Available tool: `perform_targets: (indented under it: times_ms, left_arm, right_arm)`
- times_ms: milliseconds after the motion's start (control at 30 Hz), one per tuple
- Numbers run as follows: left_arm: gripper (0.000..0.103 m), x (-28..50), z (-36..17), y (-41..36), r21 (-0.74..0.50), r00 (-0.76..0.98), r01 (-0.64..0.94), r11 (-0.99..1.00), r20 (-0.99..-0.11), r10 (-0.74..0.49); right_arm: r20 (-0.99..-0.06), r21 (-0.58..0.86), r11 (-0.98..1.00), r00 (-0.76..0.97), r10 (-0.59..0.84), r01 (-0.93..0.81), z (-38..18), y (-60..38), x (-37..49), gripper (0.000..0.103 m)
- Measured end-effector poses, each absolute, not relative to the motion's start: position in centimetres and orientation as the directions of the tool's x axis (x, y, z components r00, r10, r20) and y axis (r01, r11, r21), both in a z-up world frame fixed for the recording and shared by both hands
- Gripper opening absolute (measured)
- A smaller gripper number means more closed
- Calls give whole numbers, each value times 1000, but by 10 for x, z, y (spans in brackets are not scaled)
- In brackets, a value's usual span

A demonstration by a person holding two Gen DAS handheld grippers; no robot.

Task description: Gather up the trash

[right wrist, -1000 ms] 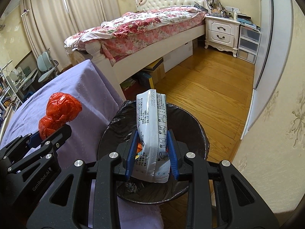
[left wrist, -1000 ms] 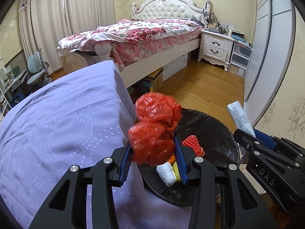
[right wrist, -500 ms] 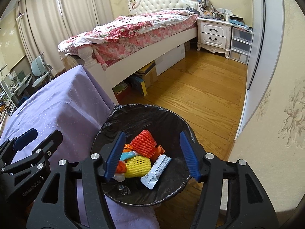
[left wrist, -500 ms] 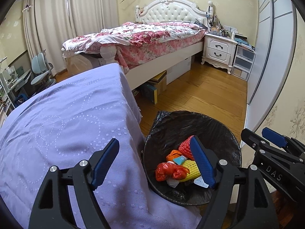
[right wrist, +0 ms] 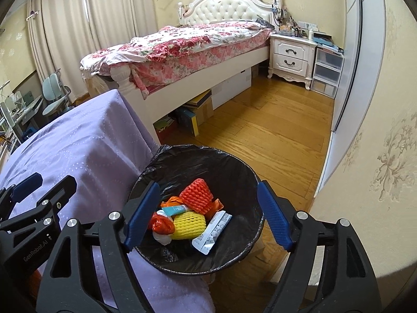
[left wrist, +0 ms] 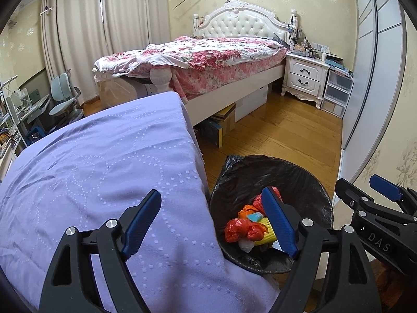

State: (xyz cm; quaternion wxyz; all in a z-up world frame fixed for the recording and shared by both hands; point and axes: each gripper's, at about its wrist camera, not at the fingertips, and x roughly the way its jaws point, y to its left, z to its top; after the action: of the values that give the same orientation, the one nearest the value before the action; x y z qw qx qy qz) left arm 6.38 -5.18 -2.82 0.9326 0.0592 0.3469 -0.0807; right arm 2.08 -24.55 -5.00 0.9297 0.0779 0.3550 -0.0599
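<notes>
A bin with a black liner (right wrist: 234, 161) (left wrist: 299, 177) stands on the floor beside the purple-covered table. Inside lie a red plastic bag (right wrist: 160, 223) (left wrist: 239, 230), a white wrapper (right wrist: 212, 232), a yellow foam net (right wrist: 189, 221), an orange-red foam net (right wrist: 196, 195) and a small blue tube (right wrist: 176, 209). My left gripper (left wrist: 211, 219) is open and empty, above the table edge and the bin's left side. My right gripper (right wrist: 207, 212) is open and empty, above the bin.
The purple cloth-covered table (left wrist: 99, 161) fills the left. A bed with a floral cover (left wrist: 208, 54) stands behind, boxes under it. A white nightstand (left wrist: 305, 78) and plastic drawers (left wrist: 337, 94) sit far right. A wardrobe and wall close the right side.
Both grippers opened and let go. The red bag and the white wrapper dropped into the bin. Both grippers have since pulled back a little and opened wider.
</notes>
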Motion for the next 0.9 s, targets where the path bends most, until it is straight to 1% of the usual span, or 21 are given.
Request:
perform_targets:
  times_ms: [500,700,767,833,900]
  left_arm:
    - [81,33,-13,-14,43,772,126,991,-632,-71]
    - [81,15,-5,2,41,792,105,994,-608,-58]
    - [81,9,-4,7,39,796,100,994,-603,-56]
    - [82,5,-3,13,40,801,87,995,-597,-46]
    - [82,1,-3,17,36,803,78,996,-595,-42]
  right_arm:
    - [-635,92,987,771,-44,131,-30,-218,-4,79]
    - [-618,100,988,785,-34,121,-22,-208,-18,79]
    - [-611,98,988,791,-32,116,-19,-203,-23,80]
    - [-601,94,990,798,-31,109,-16,-199,-28,84]
    - [-594,90,990,804,-30,104,-14,-195,-32,84]
